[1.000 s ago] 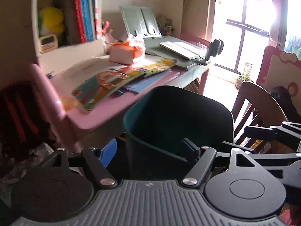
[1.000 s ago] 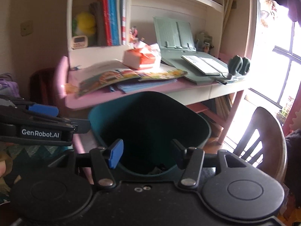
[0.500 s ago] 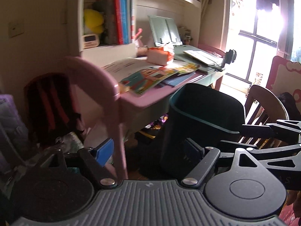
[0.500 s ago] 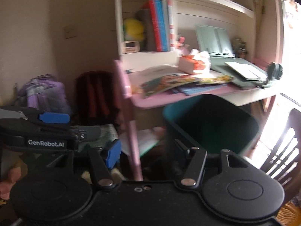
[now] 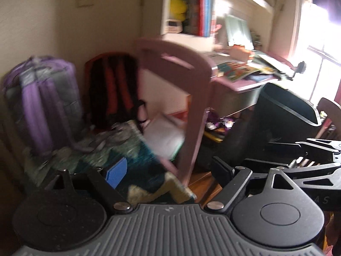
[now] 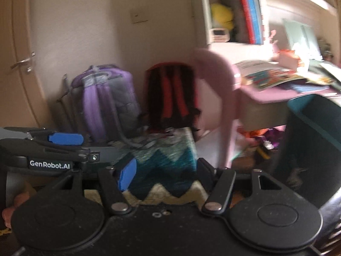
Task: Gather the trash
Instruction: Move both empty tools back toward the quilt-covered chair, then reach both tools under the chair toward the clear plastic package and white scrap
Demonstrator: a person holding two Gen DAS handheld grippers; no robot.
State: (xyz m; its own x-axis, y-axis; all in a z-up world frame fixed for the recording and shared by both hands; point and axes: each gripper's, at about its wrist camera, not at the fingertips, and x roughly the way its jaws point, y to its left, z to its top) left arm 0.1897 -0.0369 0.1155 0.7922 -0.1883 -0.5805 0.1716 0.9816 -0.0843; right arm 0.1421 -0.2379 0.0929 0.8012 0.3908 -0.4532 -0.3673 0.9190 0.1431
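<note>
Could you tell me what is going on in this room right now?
A person is collecting trash with a gripper in each hand. The left gripper and right gripper are both open and empty, their jaws having just been opening. The dark bin stands beside the pink desk, and both grippers face the backpacks and a patterned blanket on the floor.

Bright daylight pours through the window (image 5: 319,49) onto the cluttered pink desk (image 6: 275,95). A white bookshelf (image 6: 213,10) stands against the cream wall (image 6: 153,53), beside a door (image 6: 19,49).
</note>
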